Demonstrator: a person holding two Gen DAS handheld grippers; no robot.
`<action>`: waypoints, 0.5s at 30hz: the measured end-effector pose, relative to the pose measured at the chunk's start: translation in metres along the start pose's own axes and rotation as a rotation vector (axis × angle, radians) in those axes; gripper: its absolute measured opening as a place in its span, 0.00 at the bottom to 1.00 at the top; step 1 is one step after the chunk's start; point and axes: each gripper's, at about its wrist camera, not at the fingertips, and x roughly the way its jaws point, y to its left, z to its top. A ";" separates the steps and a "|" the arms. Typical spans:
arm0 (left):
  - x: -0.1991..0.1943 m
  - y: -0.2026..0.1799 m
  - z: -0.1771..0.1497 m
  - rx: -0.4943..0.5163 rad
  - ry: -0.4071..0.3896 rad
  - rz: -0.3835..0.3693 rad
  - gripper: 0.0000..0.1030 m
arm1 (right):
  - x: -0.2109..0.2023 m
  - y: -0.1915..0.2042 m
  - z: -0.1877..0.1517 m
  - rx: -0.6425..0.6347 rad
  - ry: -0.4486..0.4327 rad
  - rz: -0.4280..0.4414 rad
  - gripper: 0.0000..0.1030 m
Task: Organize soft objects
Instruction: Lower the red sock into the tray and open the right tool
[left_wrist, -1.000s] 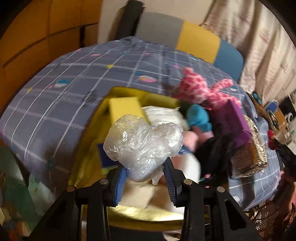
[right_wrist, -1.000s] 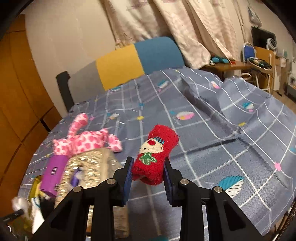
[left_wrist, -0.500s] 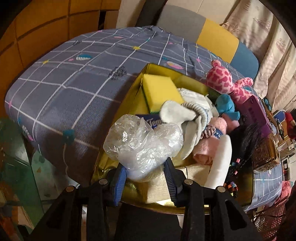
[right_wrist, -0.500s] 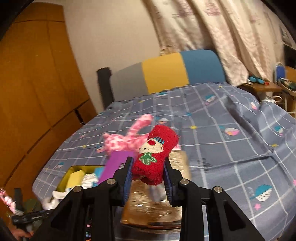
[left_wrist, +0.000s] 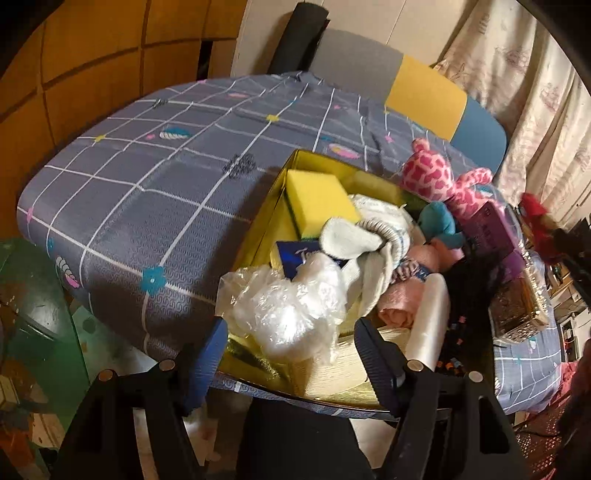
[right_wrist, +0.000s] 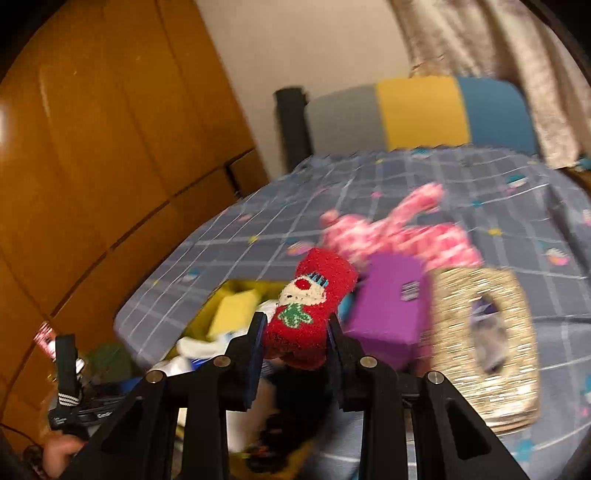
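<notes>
Over the near corner of the yellow box (left_wrist: 275, 206) our left gripper (left_wrist: 288, 347) has just let go: half a second ago its pads pinched the crumpled plastic bag (left_wrist: 284, 306), and now the jaws stand wide apart with the bag lying loose between them, resting on the box's contents at the front edge. We judge that piece as delivered, though it sits high on the heap and close to the rim, so it could slide off if brushed. Behind it the box already holds a sponge (left_wrist: 317, 199), a white sock (left_wrist: 354, 240), a blue toy (left_wrist: 439, 225) and a pink cloth (left_wrist: 397, 310)

On the right, our gripper (right_wrist: 295, 339) is clenched on the red sock (right_wrist: 310, 306), as it was a second ago, but the view has swung from open bedspread to the box (right_wrist: 236, 288), which now shows below and left of the sock. The pink plush (right_wrist: 399, 229), the purple box (right_wrist: 388, 317) and the glittery case (right_wrist: 484, 339) lie just beside it on the bed. The picture is blurred, so we are mid-swing; we judge the sock comes next into the box, once the left gripper is clear
</notes>
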 end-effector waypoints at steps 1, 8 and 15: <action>-0.002 0.000 0.000 -0.003 -0.008 -0.007 0.69 | 0.007 0.007 -0.002 -0.007 0.020 0.018 0.30; -0.015 0.001 0.000 -0.009 -0.058 -0.009 0.69 | 0.049 0.058 -0.022 -0.074 0.163 0.130 0.30; -0.031 -0.001 0.002 0.015 -0.122 0.072 0.69 | 0.086 0.097 -0.050 -0.131 0.281 0.171 0.32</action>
